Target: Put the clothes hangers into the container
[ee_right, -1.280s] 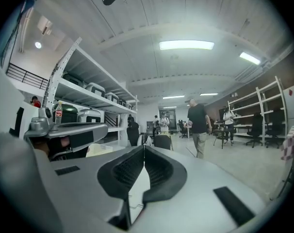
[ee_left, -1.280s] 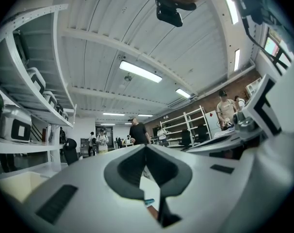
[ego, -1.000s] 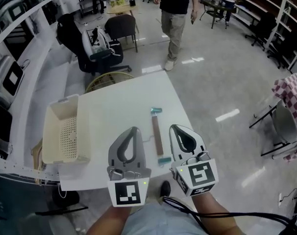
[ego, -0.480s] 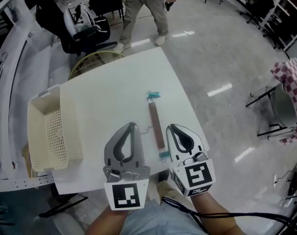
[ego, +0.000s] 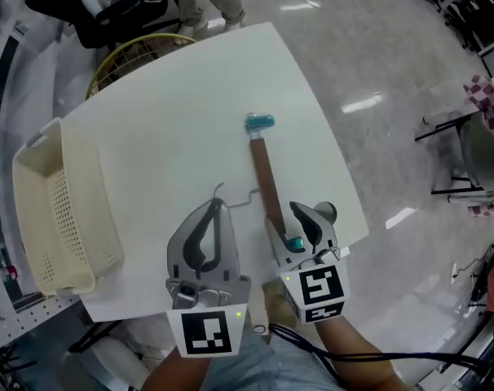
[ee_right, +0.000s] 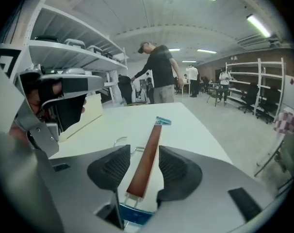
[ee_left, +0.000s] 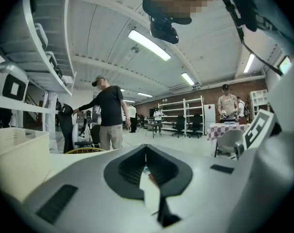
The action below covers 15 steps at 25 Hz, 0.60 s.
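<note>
A clothes hanger (ego: 267, 187) with a brown wooden bar, a teal clip at each end and a thin wire hook lies on the white table (ego: 174, 129). My right gripper (ego: 289, 222) has come down over its near end. Its jaws have just been opening, and the bar (ee_right: 154, 132) runs between them with a gap on each side, so the right gripper (ee_right: 143, 150) is open. The left gripper (ego: 217, 207) hovers shut and empty just left of the hook; its tips meet in the left gripper view (ee_left: 146, 147). The cream perforated container (ego: 63, 210) stands at the table's left edge.
A round yellow wire frame (ego: 137, 51) sits beyond the table's far edge. A person (ee_right: 159, 74) stands past it. On the floor to the right is a chair with a checkered cloth (ego: 485, 145). The table's right edge is close to my right gripper.
Both grippers have dropped toward the table and the view has tilted down. The right gripper's jaws went from shut to open and now straddle the hanger's near end.
</note>
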Tool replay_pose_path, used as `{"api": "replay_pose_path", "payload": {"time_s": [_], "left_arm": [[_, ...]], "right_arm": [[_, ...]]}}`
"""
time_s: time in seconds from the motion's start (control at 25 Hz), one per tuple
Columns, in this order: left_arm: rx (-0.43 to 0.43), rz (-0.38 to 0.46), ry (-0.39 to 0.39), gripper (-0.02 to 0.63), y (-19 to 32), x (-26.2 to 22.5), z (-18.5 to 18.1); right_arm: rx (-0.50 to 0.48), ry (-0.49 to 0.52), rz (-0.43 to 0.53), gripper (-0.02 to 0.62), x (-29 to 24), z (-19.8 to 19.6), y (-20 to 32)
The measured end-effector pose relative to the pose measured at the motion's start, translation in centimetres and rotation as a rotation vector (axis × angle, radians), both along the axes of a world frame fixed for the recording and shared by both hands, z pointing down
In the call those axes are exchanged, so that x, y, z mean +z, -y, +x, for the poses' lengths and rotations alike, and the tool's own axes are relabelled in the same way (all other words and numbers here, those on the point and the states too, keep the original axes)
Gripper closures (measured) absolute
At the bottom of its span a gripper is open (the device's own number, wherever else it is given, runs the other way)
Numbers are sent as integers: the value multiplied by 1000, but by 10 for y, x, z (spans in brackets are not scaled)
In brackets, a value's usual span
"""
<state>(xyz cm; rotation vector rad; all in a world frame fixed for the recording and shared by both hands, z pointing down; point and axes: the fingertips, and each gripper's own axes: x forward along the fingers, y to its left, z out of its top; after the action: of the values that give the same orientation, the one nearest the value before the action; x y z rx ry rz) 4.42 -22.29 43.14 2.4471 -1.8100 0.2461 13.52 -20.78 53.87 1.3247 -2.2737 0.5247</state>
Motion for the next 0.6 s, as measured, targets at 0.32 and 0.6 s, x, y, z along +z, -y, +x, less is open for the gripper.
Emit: {"api": "replay_pose_path", "payload": {"time_s": [0.32, 0.6], "left_arm": [[-17, -69, -17, 592, 5, 33, -16], [-18, -85, -23, 592, 3, 42, -25]], "right_arm": [[21, -77, -113, 367, 43, -6, -7], [11, -170, -149, 381, 56, -9, -8]]}}
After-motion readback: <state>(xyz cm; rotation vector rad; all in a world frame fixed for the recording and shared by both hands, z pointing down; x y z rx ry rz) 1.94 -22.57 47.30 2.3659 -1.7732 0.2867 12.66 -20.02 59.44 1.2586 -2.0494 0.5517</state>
